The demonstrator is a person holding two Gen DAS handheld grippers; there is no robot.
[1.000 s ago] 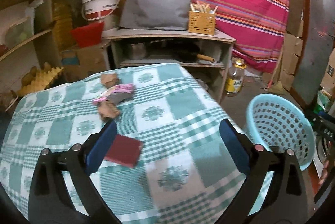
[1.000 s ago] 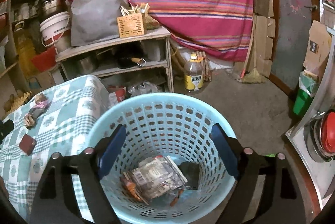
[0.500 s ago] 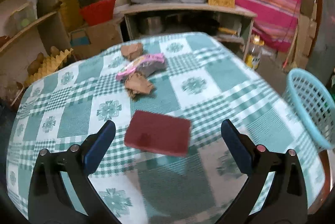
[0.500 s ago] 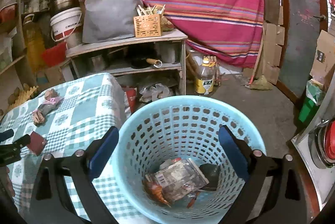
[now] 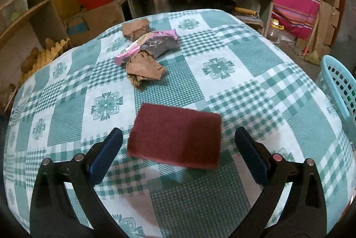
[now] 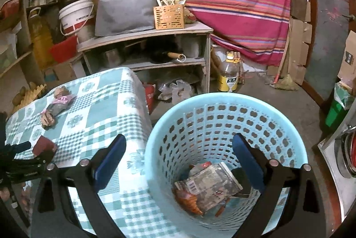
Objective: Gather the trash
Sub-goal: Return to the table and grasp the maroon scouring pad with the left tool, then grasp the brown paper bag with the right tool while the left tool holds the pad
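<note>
Left tool (image 5: 178, 158) wide over fuzzy maroon rectangular pad (image 5: 175, 140), right tool (image 6: 179, 162) wide, perforated plastic basket (image 6: 222, 113)

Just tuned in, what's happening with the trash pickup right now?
A person holds a gripper in each hand. The left gripper is open over the table, its fingers either side of a dark red pad but not touching it. Crumpled paper and a pink wrapper lie farther back. The right gripper, open and empty, is over the blue basket, which already holds wrappers.
</note>
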